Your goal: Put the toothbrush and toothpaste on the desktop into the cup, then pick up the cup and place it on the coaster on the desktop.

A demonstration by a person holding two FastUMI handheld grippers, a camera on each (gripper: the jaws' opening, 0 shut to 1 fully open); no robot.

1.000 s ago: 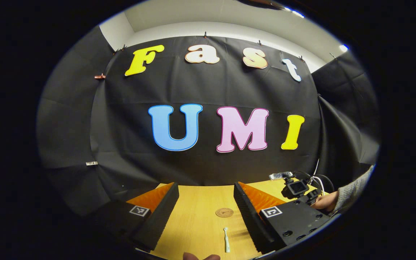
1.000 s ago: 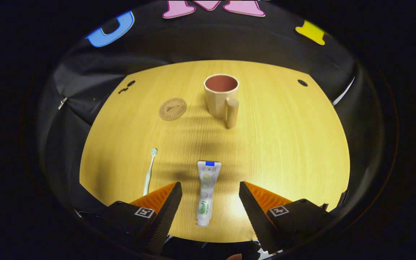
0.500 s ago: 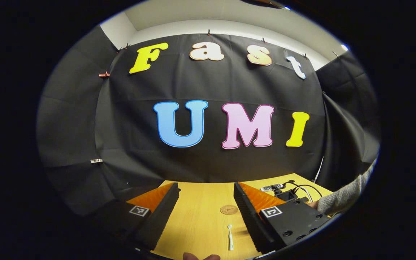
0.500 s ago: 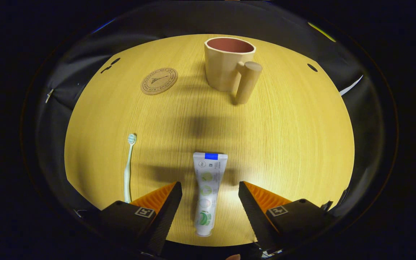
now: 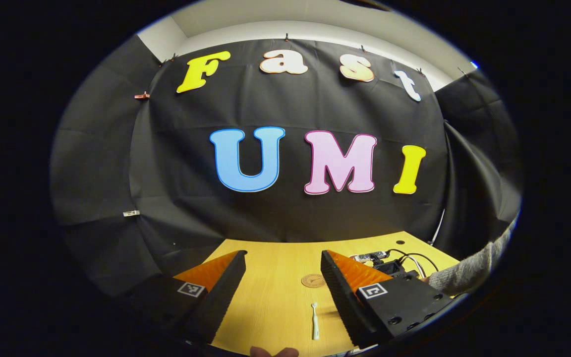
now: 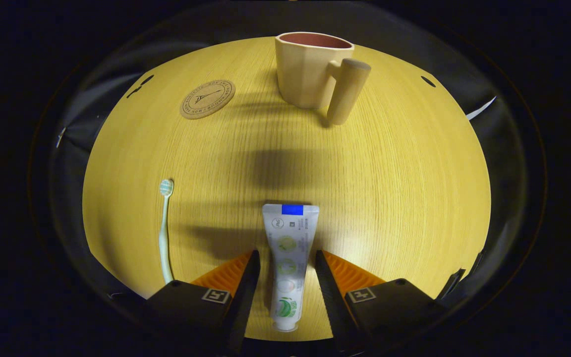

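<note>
In the right gripper view a white toothpaste tube (image 6: pixel 289 233) lies flat on the wooden desktop (image 6: pixel 389 188), cap toward me. My right gripper (image 6: pixel 286 255) straddles the tube; its jaws stand narrow, a thin gap on each side. A pale toothbrush (image 6: pixel 165 228) lies to the left. Farther back stand a beige cup (image 6: pixel 310 69), handle toward me, and a round cork coaster (image 6: pixel 207 99) to its left. My left gripper (image 5: pixel 283 258) hangs open above the desktop, holding nothing; the toothbrush (image 5: pixel 314 322) and coaster (image 5: pixel 313 281) lie beyond its fingers.
In the left gripper view the other gripper's body with cables (image 5: pixel 389 265) and a grey sleeve (image 5: pixel 469 272) sit at the right. Small dark holes (image 6: pixel 428 82) mark the desktop's far corners. Black cloth wall surrounds the table.
My right gripper has come down and forward over the toothpaste, and its jaws have narrowed around the tube. The left gripper has drifted slightly, staying open.
</note>
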